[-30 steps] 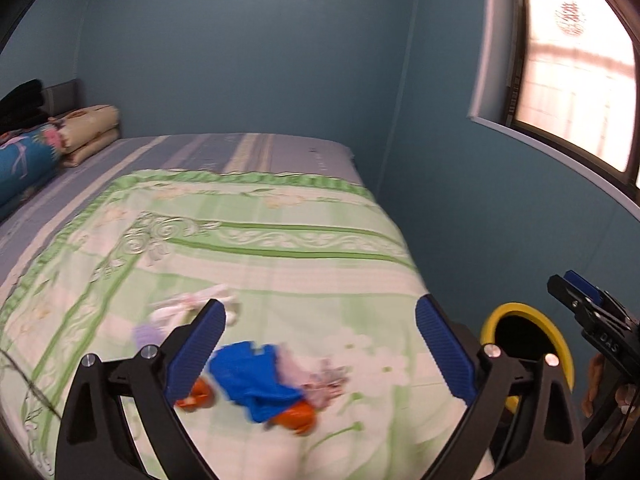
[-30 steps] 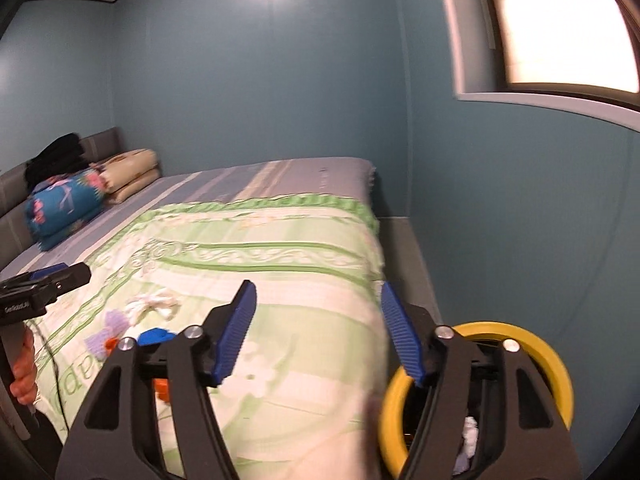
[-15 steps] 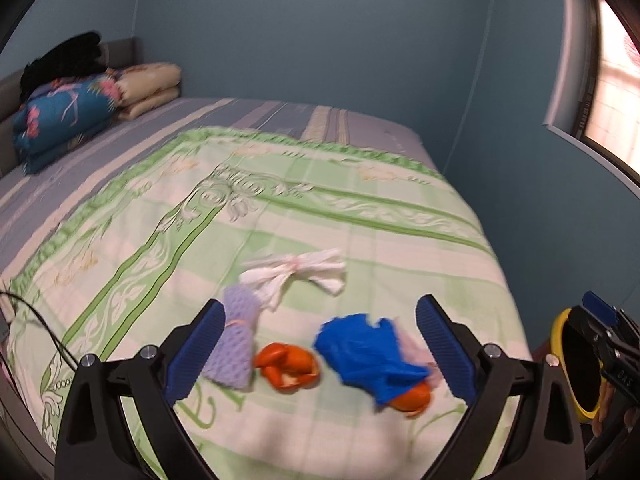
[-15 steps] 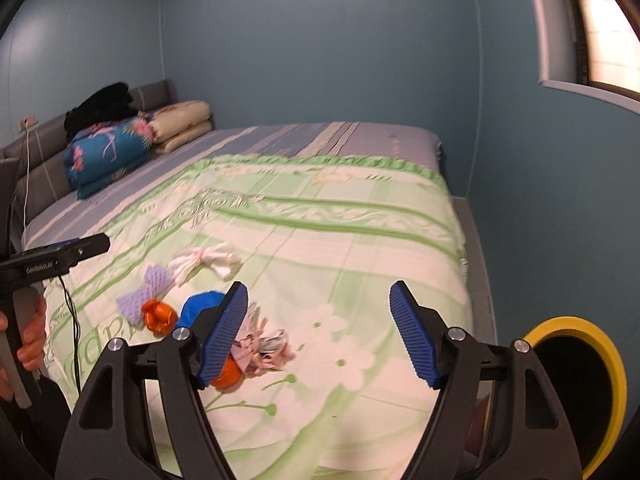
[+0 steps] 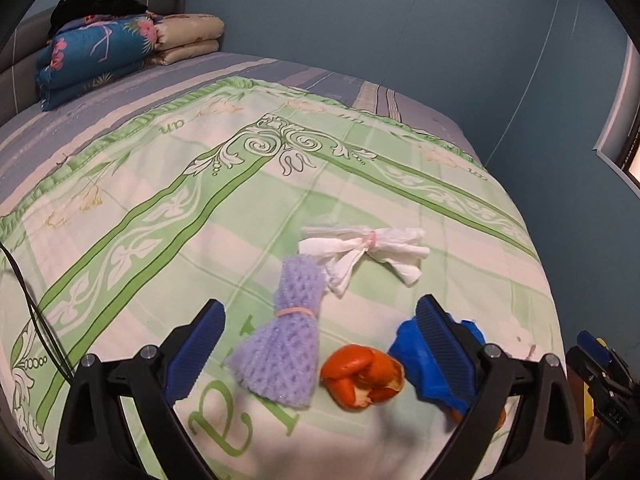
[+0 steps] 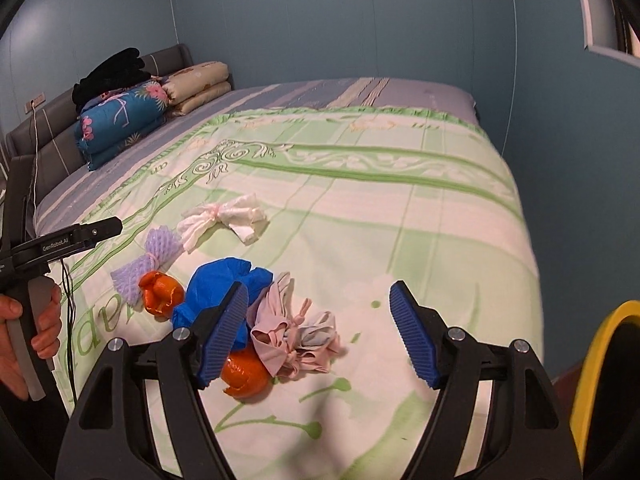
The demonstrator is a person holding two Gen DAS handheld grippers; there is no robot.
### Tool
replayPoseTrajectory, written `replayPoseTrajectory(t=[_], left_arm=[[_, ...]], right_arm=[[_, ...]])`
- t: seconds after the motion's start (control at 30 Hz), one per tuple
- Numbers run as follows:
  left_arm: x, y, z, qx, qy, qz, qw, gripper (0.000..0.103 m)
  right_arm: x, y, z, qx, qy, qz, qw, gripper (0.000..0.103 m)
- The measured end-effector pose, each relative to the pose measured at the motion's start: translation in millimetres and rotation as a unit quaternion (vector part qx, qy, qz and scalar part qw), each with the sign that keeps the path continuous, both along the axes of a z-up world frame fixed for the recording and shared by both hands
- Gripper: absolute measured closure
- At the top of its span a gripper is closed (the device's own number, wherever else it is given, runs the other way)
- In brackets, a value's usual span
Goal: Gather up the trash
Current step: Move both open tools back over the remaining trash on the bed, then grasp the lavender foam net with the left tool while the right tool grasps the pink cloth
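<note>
Trash lies in a cluster on the green-patterned bedspread (image 5: 168,208). There is a white tissue bundle (image 5: 360,248), a purple foam net (image 5: 288,344), an orange peel (image 5: 362,378) and a crumpled blue piece (image 5: 430,386). My left gripper (image 5: 320,320) is open just above the foam net and peel, touching neither. My right gripper (image 6: 318,304) is open over a pink-grey cloth bundle (image 6: 296,336), with a second orange peel (image 6: 244,372) and the blue piece (image 6: 224,280) by its left finger. Nothing is held.
A yellow-rimmed bin (image 6: 600,360) stands past the bed's right edge. Folded blankets (image 5: 100,52) with dark clothing on top sit by the grey headboard (image 6: 48,136). A black cable (image 5: 36,312) runs over the bed's left side. Blue walls close in behind and right.
Both grippers have come down and swung left toward the trash pile, which now looks larger and lies between the fingers. The yellow bin has slid to the right edge of view.
</note>
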State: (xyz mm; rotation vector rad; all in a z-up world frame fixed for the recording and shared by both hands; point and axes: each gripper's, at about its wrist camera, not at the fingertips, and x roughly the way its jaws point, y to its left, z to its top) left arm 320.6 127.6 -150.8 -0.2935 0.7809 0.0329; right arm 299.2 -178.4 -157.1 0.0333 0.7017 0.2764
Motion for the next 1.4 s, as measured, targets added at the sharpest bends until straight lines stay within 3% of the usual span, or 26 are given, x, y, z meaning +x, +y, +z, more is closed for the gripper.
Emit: replayPoseTrajectory(t=[0.2, 0.6, 0.87, 1.0, 1.17, 1.23, 1.4], left_arm=[[8, 11, -16, 0.023, 0.022, 0.007, 0.9995, 0.01], [31, 6, -44, 0.023, 0.078, -0.016, 0.9966, 0.011], [40, -2, -60, 0.02, 0.106, -0.032, 0.9936, 0.028], [43, -3, -66, 0.014, 0.116, -0.037, 0.9925, 0.036], [44, -2, -71, 0.006, 0.125, -0.036, 0.9914, 0.059], [43, -4, -69, 0.008, 0.122, -0.039, 0.9917, 0.063], [41, -4, -66, 0.006, 0.117, -0.041, 0.9923, 0.069]], right_arm=[[12, 6, -24, 0.008, 0.029, 0.009, 1.0, 0.033], [22, 11, -44, 0.014, 0.063, 0.025, 0.998, 0.034], [25, 19, -54, 0.01, 0.077, 0.034, 0.996, 0.042], [28, 22, -58, 0.009, 0.085, 0.039, 0.996, 0.052], [27, 24, -63, 0.014, 0.094, 0.046, 0.994, 0.072], [25, 25, -62, 0.017, 0.094, 0.05, 0.994, 0.083], [22, 25, -59, 0.02, 0.09, 0.059, 0.994, 0.094]])
